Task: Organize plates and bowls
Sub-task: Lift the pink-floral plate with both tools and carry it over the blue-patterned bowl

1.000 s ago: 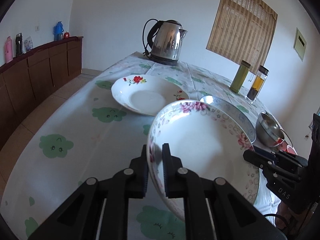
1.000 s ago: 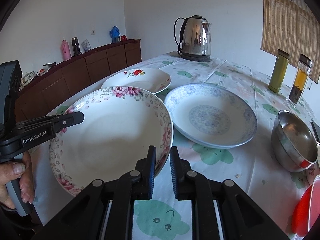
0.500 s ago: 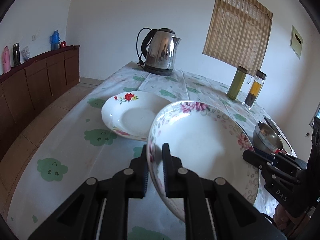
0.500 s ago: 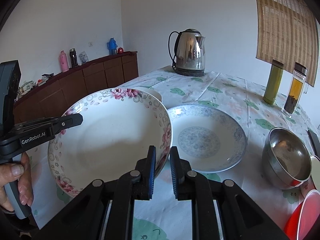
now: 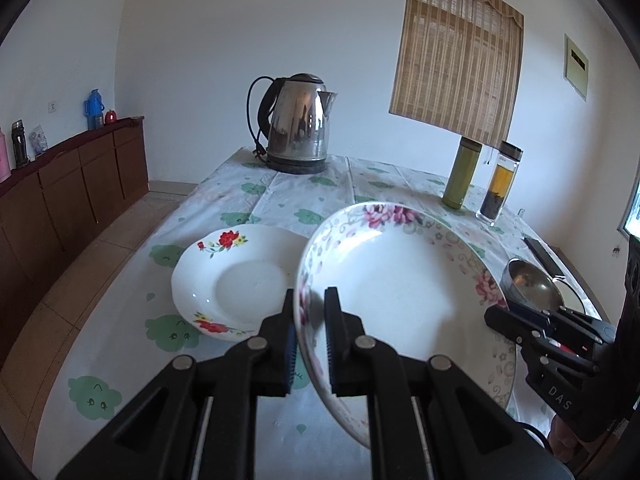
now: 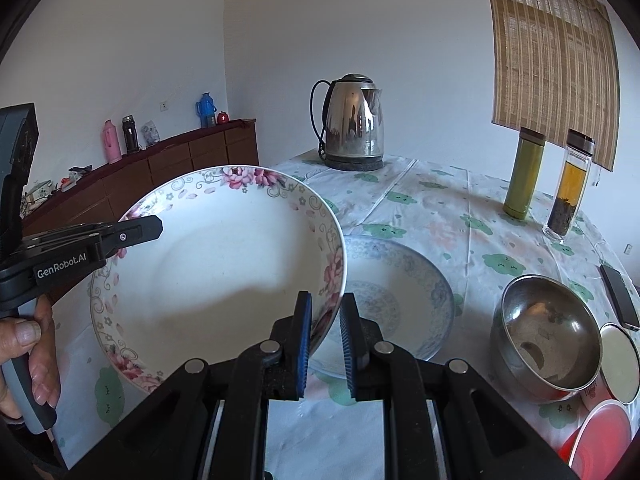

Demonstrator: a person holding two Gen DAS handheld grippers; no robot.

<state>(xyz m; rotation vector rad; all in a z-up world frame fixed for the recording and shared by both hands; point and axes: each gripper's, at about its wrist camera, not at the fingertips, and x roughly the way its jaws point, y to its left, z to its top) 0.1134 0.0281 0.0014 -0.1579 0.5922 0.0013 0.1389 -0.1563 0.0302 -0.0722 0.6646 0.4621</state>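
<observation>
1. Left tongs [image 5: 310, 334] pinch the left rim of the pink-floral bowl [image 5: 404, 304], held clear above the counter [image 5: 280, 196].
2. Right tongs [image 6: 325, 334] pinch the opposite rim.
3. A red-flowered plate [image 5: 236, 280] lies on the counter beside it; a blue-patterned plate [image 6: 396, 296] lies below, next to a steel bowl [image 6: 548, 340].
</observation>
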